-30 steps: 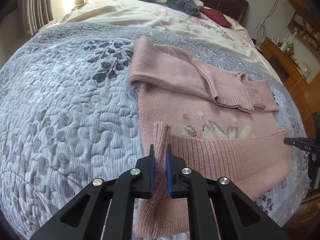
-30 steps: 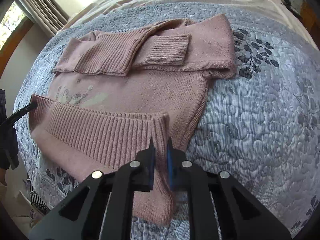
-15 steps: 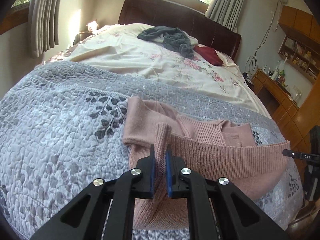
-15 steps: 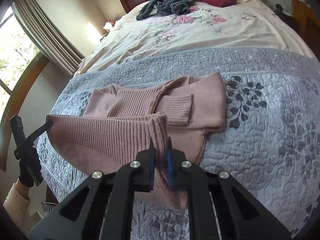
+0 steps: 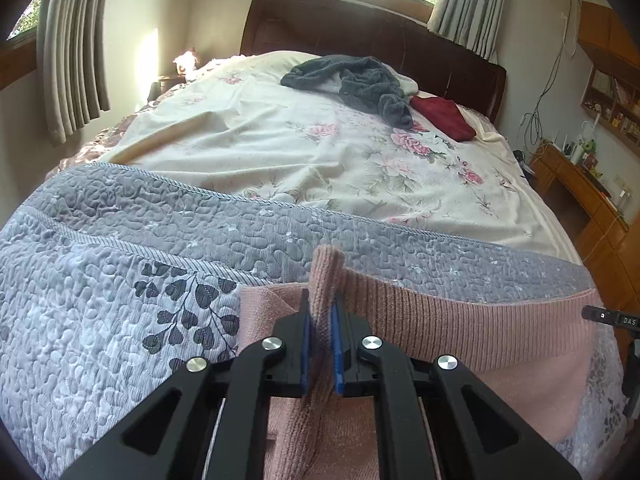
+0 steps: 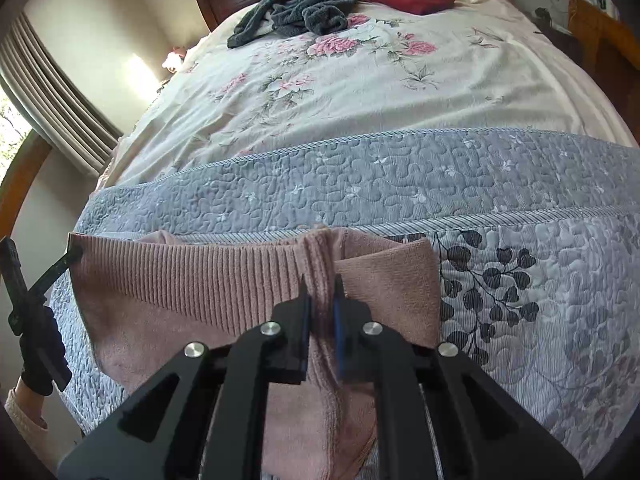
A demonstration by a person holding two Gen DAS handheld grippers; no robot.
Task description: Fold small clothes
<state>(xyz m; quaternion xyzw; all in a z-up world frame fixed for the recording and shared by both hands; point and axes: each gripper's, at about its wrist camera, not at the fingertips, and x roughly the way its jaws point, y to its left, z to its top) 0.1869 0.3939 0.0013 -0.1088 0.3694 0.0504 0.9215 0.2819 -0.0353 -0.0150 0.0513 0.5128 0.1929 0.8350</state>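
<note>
A pink knitted sweater [image 5: 460,320] lies on the grey quilted bedspread [image 5: 100,280], its ribbed hem lifted and carried over the rest of the garment. My left gripper [image 5: 320,312] is shut on the hem's left corner, which sticks up between the blue pads. My right gripper [image 6: 320,292] is shut on the hem's right corner [image 6: 318,256]. The ribbed hem [image 6: 192,276] stretches taut between the two. In the right wrist view the left gripper's finger [image 6: 56,270] shows at the far end of the hem. The sleeves and the printed front are hidden under the raised fabric.
Beyond the quilt lies a cream floral sheet [image 5: 320,148] with a dark grey garment [image 5: 360,80] and a red one [image 5: 444,116] near the dark headboard [image 5: 360,28]. Wooden furniture [image 5: 580,184] stands right of the bed, curtains [image 5: 68,60] at left.
Both grippers have carried the ribbed hem away from the bed's near edge, over the sweater; the folded sleeves and printed front, visible a second ago, are now covered.
</note>
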